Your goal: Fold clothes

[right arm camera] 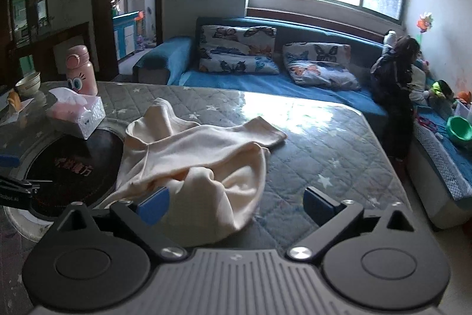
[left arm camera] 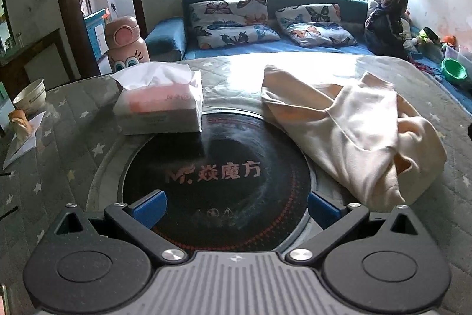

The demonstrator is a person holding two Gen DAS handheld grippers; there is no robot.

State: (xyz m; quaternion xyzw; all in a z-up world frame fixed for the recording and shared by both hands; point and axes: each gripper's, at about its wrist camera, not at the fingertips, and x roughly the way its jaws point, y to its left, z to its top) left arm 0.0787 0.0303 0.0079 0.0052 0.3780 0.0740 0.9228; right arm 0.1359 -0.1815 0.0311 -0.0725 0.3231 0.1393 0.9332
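The one cream garment [right arm camera: 191, 164] lies crumpled on the quilted table [right arm camera: 339, 143], long axis running away leftward, its near hem just ahead of the right gripper [right arm camera: 236, 207], which is nearer than the left gripper [left arm camera: 236, 210]; both stand wide and empty.

Near fold of the cream garment [right arm camera: 188, 167] tucked behind the right gripper's [right arm camera: 236, 205] blue pad, left gripper [right arm camera: 11, 176] cut off at the left edge, black cooktop's [right arm camera: 73, 164] lettering blurred, far toys [right arm camera: 439, 89] too small to tell.
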